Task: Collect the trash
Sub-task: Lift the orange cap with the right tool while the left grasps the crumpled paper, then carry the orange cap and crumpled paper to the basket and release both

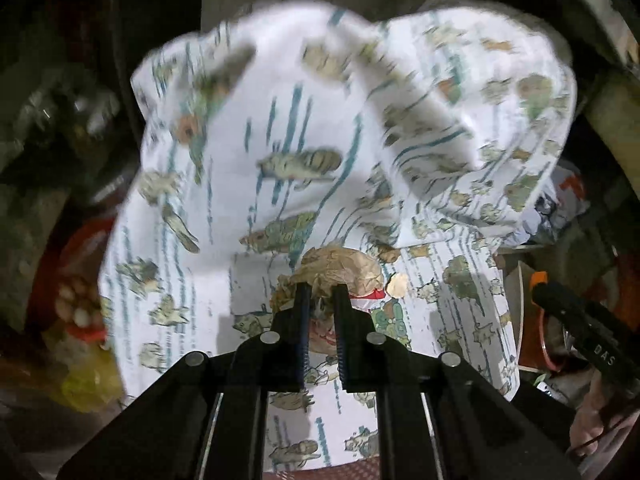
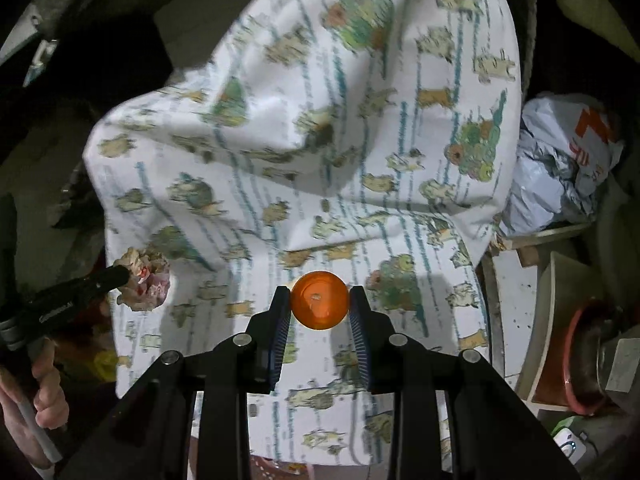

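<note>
Crumpled brownish paper wad (image 1: 336, 270) sits pinched at the tips of the left tool (image 1: 322, 290), its jaws nearly closed on it, above a white printed cloth (image 1: 240, 120); the right tool's black body (image 1: 580, 320) shows at four o'clock, and blurred clutter darkens the nine o'clock edge. From the right wrist, the right tool (image 2: 319, 300) clamps an orange cap (image 2: 319, 300) crosswise between its pads, dead ahead at twelve. That wad (image 2: 144, 280) rides the left tool at nine o'clock, well apart, with a grey plastic bag (image 2: 560, 168) at two o'clock; no bin is visible.
</note>
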`<move>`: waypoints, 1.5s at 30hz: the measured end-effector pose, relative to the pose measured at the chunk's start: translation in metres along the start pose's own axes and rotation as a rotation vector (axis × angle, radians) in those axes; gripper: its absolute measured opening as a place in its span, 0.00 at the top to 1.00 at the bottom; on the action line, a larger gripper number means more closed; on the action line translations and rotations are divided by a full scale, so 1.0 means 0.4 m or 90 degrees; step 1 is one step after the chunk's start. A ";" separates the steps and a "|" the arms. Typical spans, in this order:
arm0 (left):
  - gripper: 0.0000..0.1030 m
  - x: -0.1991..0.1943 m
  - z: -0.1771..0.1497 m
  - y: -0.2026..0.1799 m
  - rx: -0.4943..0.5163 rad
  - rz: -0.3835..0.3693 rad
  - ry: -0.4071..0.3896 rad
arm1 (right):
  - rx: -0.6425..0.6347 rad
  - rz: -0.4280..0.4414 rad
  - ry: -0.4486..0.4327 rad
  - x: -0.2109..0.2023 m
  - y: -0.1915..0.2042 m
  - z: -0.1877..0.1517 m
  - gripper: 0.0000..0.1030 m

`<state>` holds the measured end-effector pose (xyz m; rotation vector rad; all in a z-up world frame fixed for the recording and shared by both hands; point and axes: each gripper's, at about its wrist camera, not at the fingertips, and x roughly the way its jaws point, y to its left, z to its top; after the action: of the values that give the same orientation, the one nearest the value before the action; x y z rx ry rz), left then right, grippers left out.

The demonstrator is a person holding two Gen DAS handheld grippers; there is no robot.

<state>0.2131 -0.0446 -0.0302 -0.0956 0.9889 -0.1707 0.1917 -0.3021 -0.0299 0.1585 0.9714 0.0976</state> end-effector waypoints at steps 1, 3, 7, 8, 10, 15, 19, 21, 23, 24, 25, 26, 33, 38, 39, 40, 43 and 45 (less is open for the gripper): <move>0.90 -0.031 -0.004 0.002 -0.004 0.020 -0.013 | 0.013 0.031 -0.003 -0.019 0.007 -0.004 0.69; 0.90 -0.105 -0.010 -0.010 -0.002 0.031 -0.061 | 0.036 0.082 -0.008 -0.049 0.015 -0.012 0.69; 0.90 -0.237 -0.030 -0.026 0.021 0.024 -0.124 | 0.006 0.080 -0.064 -0.143 0.069 -0.046 0.69; 0.90 -0.260 -0.041 -0.023 0.022 0.017 -0.125 | 0.004 0.095 -0.076 -0.171 0.084 -0.060 0.69; 0.90 -0.286 -0.070 -0.018 0.025 0.009 -0.117 | 0.004 0.107 -0.088 -0.203 0.100 -0.078 0.69; 0.90 -0.277 -0.179 0.014 0.003 0.012 -0.067 | 0.010 0.136 -0.077 -0.239 0.138 -0.152 0.69; 0.90 -0.249 -0.260 0.024 0.012 0.039 -0.029 | 0.013 0.152 -0.037 -0.219 0.163 -0.213 0.69; 0.90 -0.241 -0.291 0.034 0.011 0.032 -0.009 | 0.022 0.160 -0.019 -0.206 0.170 -0.235 0.69; 0.90 -0.238 -0.313 0.043 0.015 0.040 0.000 | 0.034 0.172 -0.003 -0.196 0.173 -0.254 0.69; 0.90 -0.237 -0.321 0.045 0.020 0.047 0.003 | 0.040 0.178 0.006 -0.190 0.175 -0.264 0.69; 0.90 -0.235 -0.329 0.048 0.025 0.055 0.008 | 0.042 0.181 0.011 -0.187 0.178 -0.272 0.69; 0.90 -0.234 -0.340 0.056 0.023 0.062 0.015 | 0.046 0.184 0.021 -0.180 0.182 -0.284 0.69; 0.90 -0.146 -0.404 0.088 0.011 0.018 0.124 | 0.038 0.193 0.081 -0.114 0.209 -0.320 0.69; 0.90 -0.003 -0.473 0.093 -0.008 0.013 0.257 | 0.094 0.185 0.152 -0.009 0.187 -0.351 0.69; 0.90 0.026 -0.489 0.092 -0.011 0.006 0.281 | 0.106 0.183 0.165 0.012 0.179 -0.357 0.69; 0.89 0.051 -0.503 0.090 -0.015 0.003 0.300 | 0.117 0.176 0.178 0.033 0.171 -0.365 0.69; 0.89 0.122 -0.547 0.079 -0.021 0.004 0.348 | 0.126 0.146 0.222 0.101 0.157 -0.393 0.69; 0.89 0.165 -0.582 0.070 -0.037 -0.006 0.375 | 0.125 0.129 0.253 0.142 0.152 -0.418 0.69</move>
<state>0.0565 -0.0302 -0.2161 -0.1055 1.5808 -0.1822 0.0846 -0.2183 -0.1578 0.4304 1.3594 0.2265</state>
